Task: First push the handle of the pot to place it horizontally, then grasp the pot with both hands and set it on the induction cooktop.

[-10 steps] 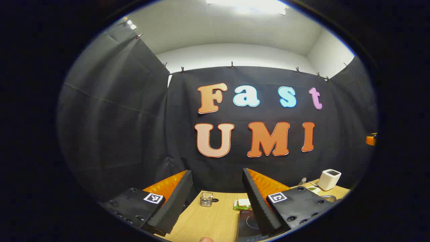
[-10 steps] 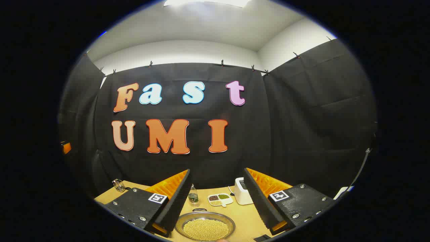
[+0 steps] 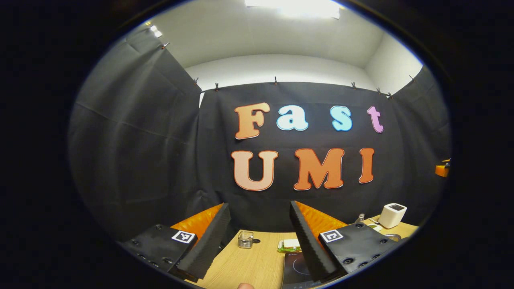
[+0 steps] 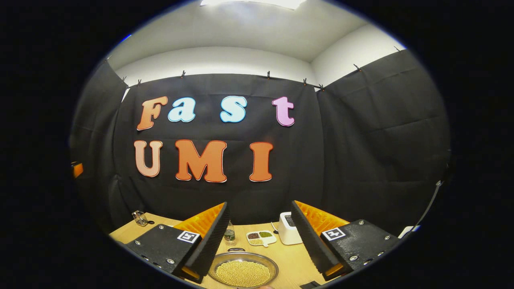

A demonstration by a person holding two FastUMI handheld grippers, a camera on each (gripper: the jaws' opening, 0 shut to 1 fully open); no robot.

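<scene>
A round metal pot filled with yellow beans sits on the wooden table at the bottom of the right gripper view, with a small dark handle loop on its far rim. My right gripper hangs open above the pot's near side, holding nothing. In the left gripper view the black induction cooktop lies low on the table, partly behind my right-hand finger. My left gripper is open and holds nothing, above the table left of the cooktop.
Along the table's far edge stand a glass jar, a green-and-white item, a small bottle, a divided dish of beans and a white box appliance. A fingertip shows at the bottom edge.
Both views have shifted only slightly, a small drift of the hands. Both grippers stay open.
</scene>
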